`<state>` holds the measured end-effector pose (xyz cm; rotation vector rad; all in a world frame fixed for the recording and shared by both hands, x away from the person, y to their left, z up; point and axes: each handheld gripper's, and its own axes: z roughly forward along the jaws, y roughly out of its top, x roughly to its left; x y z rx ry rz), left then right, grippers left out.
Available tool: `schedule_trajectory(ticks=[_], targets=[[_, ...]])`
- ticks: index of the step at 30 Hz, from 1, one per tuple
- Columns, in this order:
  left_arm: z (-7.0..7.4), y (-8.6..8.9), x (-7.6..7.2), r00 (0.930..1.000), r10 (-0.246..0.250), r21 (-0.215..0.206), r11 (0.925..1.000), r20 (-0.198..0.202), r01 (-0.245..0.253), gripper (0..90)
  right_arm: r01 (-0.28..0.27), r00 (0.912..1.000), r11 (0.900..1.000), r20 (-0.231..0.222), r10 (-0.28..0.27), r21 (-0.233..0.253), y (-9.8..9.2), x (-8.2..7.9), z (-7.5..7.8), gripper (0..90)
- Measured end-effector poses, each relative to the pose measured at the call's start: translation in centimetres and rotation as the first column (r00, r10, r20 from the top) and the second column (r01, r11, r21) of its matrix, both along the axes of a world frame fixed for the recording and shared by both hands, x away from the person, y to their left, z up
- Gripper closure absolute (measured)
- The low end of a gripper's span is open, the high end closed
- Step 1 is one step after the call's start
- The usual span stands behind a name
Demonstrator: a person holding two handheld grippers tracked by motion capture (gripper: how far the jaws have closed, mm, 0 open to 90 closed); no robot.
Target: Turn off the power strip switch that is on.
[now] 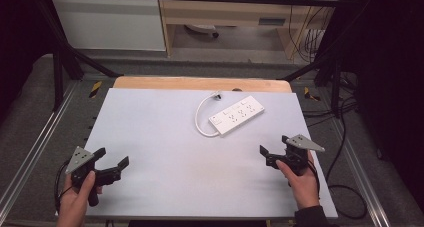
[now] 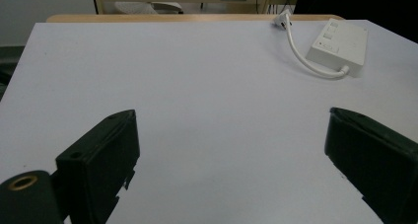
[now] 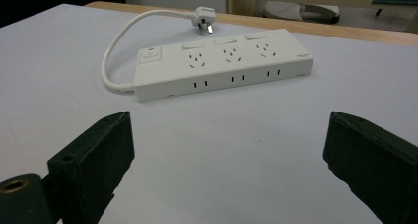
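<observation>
A white power strip [image 1: 237, 115] lies flat on the pale sheet, right of centre toward the back, with its short cable [image 1: 200, 116] looping to a plug [image 1: 217, 95]. In the right gripper view the power strip [image 3: 222, 63] is straight ahead of the jaws, with the plug [image 3: 203, 16] behind it. My right gripper [image 1: 274, 148] is open, low over the sheet a short way in front of the strip. My left gripper [image 1: 114, 159] is open near the front left corner, far from the strip [image 2: 339, 45]. Both hold nothing.
The pale sheet [image 1: 165, 147] covers a wooden table [image 1: 200, 83] whose far edge shows as a tan band. Black frame bars [image 1: 65, 62] stand at the back corners. Loose cables [image 1: 345, 147] run along the floor on the right.
</observation>
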<state>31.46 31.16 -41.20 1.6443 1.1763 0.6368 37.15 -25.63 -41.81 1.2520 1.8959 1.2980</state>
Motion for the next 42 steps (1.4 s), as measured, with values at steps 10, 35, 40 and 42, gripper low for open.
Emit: schedule_trajectory(ticks=[10,35,40,42], targets=[[0.0,-0.1,-0.2,1.0,-0.004,0.012,0.9999,0.003,0.004,6.5,-0.042,0.9991,0.999,0.007,0.042,0.012,0.8,-0.1,1.1,7.5],[-0.3,-0.7,-0.3,0.9998,-0.017,0.064,0.9978,-0.007,0.017,6.3,-0.074,0.9972,0.997,0.009,0.074,-0.018,3.2,3.5,5.9,7.5],[-0.3,-0.6,-0.3,0.9997,-0.021,0.044,0.9988,-0.014,0.021,6.3,-0.085,0.9963,0.996,0.01,0.085,-0.014,3.3,4.7,7.0,8.9],[-0.3,-0.6,-0.3,0.9997,-0.019,0.043,0.9989,-0.015,0.019,6.3,-0.112,0.9936,0.993,0.009,0.112,-0.021,3.5,5.5,7.7,12.5]])
